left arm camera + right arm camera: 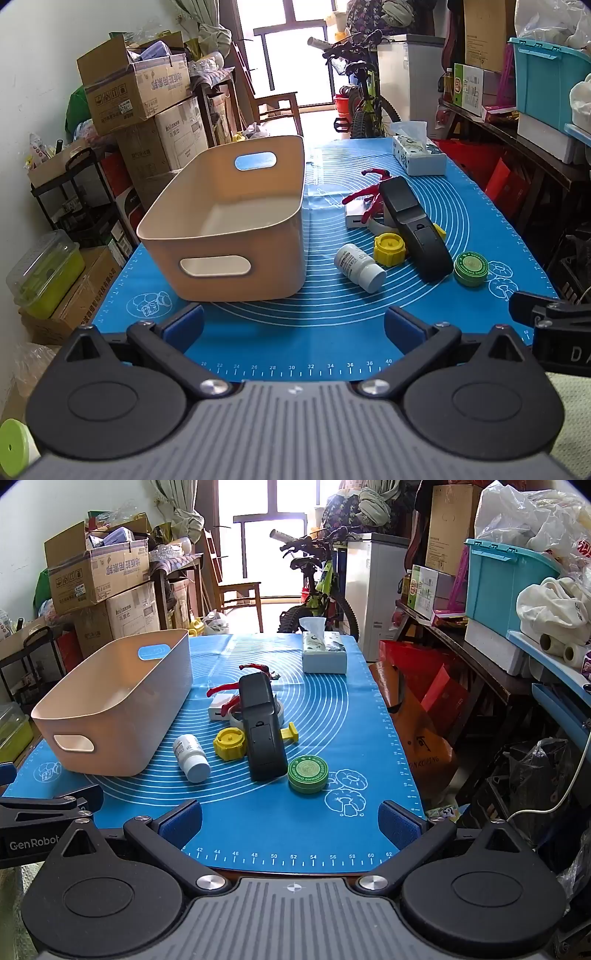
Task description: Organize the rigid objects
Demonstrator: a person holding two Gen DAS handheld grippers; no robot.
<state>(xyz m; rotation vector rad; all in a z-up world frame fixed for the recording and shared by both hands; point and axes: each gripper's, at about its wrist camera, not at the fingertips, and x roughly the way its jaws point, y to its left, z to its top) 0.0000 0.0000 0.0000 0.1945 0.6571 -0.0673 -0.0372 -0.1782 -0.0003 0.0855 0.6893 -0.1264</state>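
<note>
Left hand-held gripper (293, 325) wide, nothing between its blue pads, hovering over the near edge of the blue silicone mat (332, 306) on the tabletop. Right hand-held gripper (290, 818) also wide and holding nothing. Beige plastic bin with cut-out handles (229, 236) sits on the mat's left, nothing visible inside. To its right, a cluster: white pill bottle lying on its side (360, 267), yellow ridged cap (388, 251), black remote-like device (415, 229) leaning over a white box and red clip, green round tin (471, 268). Tissue box (419, 155) at the far end.
</note>
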